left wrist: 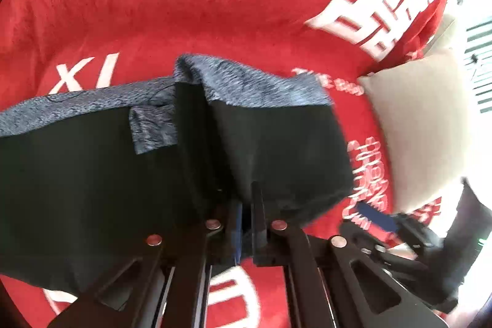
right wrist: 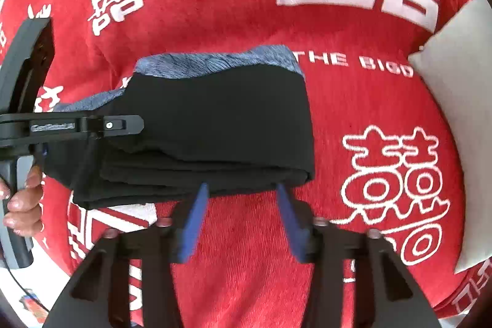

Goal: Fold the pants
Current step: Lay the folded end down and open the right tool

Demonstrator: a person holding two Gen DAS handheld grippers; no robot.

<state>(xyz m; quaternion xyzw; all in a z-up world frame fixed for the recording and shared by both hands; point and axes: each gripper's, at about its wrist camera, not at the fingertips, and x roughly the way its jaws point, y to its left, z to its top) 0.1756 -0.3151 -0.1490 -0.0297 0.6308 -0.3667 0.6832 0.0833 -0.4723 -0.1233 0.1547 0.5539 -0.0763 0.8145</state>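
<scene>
The pants [right wrist: 221, 125] are black with a blue-grey fleecy lining, folded into a thick bundle on a red blanket [right wrist: 230, 5]. In the left wrist view the pants [left wrist: 270, 149] fill the middle, lining showing along the far edge. My left gripper [left wrist: 244, 205] is shut on the near black edge of the pants; it also shows at the left of the right wrist view [right wrist: 123, 125], on the bundle's left side. My right gripper [right wrist: 243, 192] is open, its blue fingertips just touching the bundle's near edge, holding nothing. It shows blurred at the lower right of the left wrist view [left wrist: 378, 217].
The red blanket with white characters and lettering covers the whole surface. A beige pillow [right wrist: 461, 119] lies at the right edge, also in the left wrist view [left wrist: 421, 131]. A hand [right wrist: 21, 199] holds the left gripper's handle at far left.
</scene>
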